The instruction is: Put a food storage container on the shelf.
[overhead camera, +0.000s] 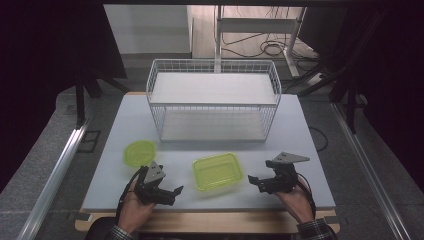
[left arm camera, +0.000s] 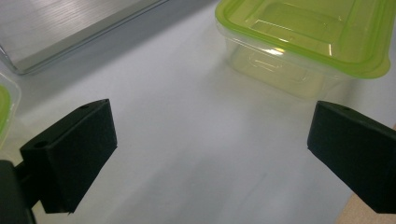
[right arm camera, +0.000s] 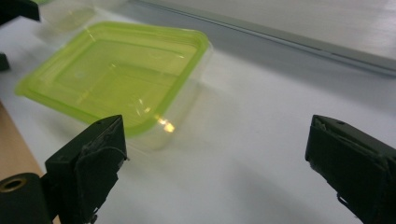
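A rectangular clear container with a lime-green lid (overhead camera: 217, 170) lies on the white table top (overhead camera: 300, 150), near the front and between my two grippers. My left gripper (overhead camera: 174, 194) is just to its left, open and pointing at it, with the container (left arm camera: 303, 37) ahead of its right jaw. My right gripper (overhead camera: 255, 183) is to the container's right, also open, and the container (right arm camera: 116, 70) lies beyond its left jaw. Nothing is between either pair of jaws (left arm camera: 210, 149) (right arm camera: 215, 158). A smaller round green-lidded container (overhead camera: 139, 152) rests behind the left gripper.
A white wire rack with two shelves (overhead camera: 212, 100) stands at the back of the table, its open side facing me. The wooden table edge (overhead camera: 210, 222) runs along the front. Bare table lies on both sides of the rack and between it and the containers.
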### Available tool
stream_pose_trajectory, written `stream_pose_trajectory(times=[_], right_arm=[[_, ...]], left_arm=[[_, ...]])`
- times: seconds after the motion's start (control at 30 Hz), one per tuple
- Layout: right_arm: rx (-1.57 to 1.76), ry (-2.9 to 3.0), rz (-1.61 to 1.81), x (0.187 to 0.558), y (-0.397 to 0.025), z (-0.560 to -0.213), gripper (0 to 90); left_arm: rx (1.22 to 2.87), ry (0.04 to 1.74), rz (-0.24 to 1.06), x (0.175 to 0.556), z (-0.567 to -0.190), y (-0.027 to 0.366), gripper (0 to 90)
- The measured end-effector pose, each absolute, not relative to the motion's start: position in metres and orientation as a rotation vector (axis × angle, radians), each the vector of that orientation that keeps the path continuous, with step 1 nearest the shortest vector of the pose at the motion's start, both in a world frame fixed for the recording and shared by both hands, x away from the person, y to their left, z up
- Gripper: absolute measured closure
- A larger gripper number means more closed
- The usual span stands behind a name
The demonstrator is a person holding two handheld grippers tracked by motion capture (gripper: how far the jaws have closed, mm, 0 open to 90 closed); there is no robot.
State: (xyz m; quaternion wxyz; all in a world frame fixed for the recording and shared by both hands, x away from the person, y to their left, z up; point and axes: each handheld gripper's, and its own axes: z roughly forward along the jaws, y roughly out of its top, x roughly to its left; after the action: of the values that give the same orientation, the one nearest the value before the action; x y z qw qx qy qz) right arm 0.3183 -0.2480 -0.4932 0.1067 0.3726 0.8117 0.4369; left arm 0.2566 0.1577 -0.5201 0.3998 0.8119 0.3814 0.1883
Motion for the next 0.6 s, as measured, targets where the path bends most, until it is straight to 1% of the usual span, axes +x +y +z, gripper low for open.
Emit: stream_pose_trajectory(times=[0.13, 0.27, 0.3, 0.37, 0.4, 0.43, 0.5, 0.6], right_arm=[[1.141, 2.411, 1.312, 0.323, -0.242, -0.492, 2.7], [1.178, 2.438, 1.345, 0.329, -0.239, -0.49, 3.3], [1.219, 2.455, 1.356, 0.334, -0.236, -0.489, 7.9], [1.246, 2.477, 1.369, 0.34, -0.235, -0.489, 13.1], [1.246, 2.477, 1.369, 0.34, -0.235, -0.489, 13.1], [1.279, 2.495, 1.391, 0.346, -0.232, -0.489, 19.1], [1.315, 2.517, 1.394, 0.352, -0.229, -0.49, 25.5], [1.352, 2.555, 1.394, 0.36, -0.221, -0.493, 32.5]], left_arm=[[2.095, 0.948, 0.504, 0.257, -0.522, 0.155, 1.3], [2.109, 0.945, 0.52, 0.257, -0.523, 0.155, 1.3], [2.114, 0.943, 0.525, 0.257, -0.523, 0.155, 1.3], [2.118, 0.943, 0.531, 0.257, -0.523, 0.155, 1.3], [2.118, 0.943, 0.531, 0.257, -0.523, 0.155, 1.4], [2.118, 0.944, 0.538, 0.257, -0.523, 0.155, 1.4], [2.119, 0.944, 0.541, 0.257, -0.523, 0.154, 1.4], [2.115, 0.945, 0.539, 0.256, -0.523, 0.154, 1.4]])
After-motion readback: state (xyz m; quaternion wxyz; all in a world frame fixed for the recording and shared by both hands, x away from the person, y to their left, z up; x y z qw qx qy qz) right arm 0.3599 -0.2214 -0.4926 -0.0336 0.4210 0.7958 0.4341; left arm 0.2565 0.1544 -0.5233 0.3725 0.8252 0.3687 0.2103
